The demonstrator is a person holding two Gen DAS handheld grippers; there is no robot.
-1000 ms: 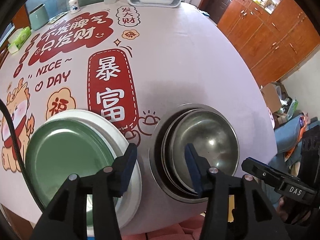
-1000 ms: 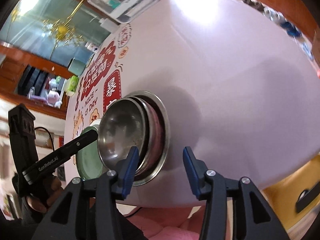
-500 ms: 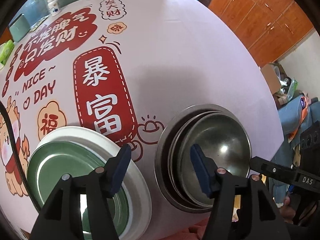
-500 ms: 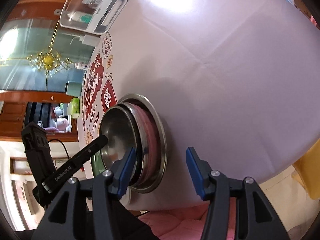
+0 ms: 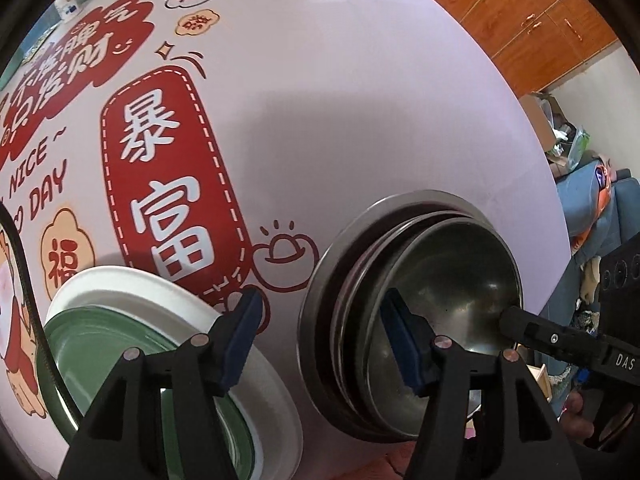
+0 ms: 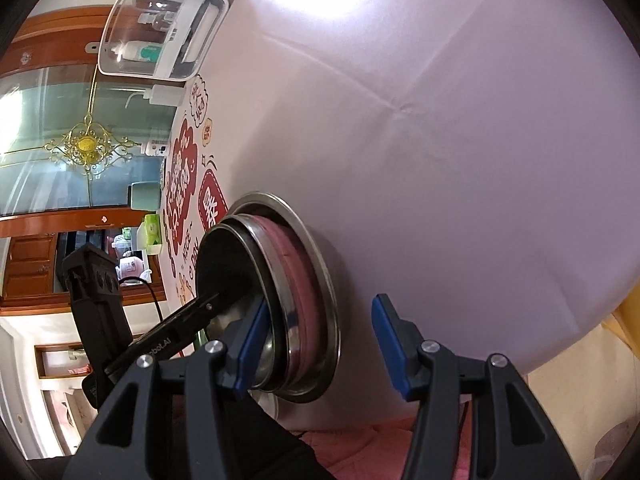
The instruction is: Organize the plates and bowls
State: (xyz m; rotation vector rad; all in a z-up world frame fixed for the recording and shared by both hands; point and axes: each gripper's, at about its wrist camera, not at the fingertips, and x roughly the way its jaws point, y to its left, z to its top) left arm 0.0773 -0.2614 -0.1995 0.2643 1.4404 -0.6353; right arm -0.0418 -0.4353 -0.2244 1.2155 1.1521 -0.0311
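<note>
A stack of steel bowls (image 5: 436, 280) sits near the table's front edge, nested inside a wide steel basin (image 5: 352, 236); it also shows in the right wrist view (image 6: 296, 300). A green plate (image 5: 100, 344) lies in a white plate (image 5: 160, 292) to its left. My left gripper (image 5: 320, 332) is open and empty, one finger over the white plate, the other over the bowls. My right gripper (image 6: 316, 344) is open, its jaws either side of the stack's near rim; one fingertip (image 5: 516, 320) reaches into the top bowl.
The round table (image 5: 340, 100) has a pale cloth with red printed panels (image 5: 168, 184). A clear plastic box (image 6: 160, 36) and bottles stand at the far side. Wooden cabinets (image 5: 520, 12) and clutter lie beyond the table's right edge.
Both grippers have moved closer to the bowl stack. The right gripper has tilted and come down, so its jaws now straddle the stack's rim. Bowls and plates have not moved.
</note>
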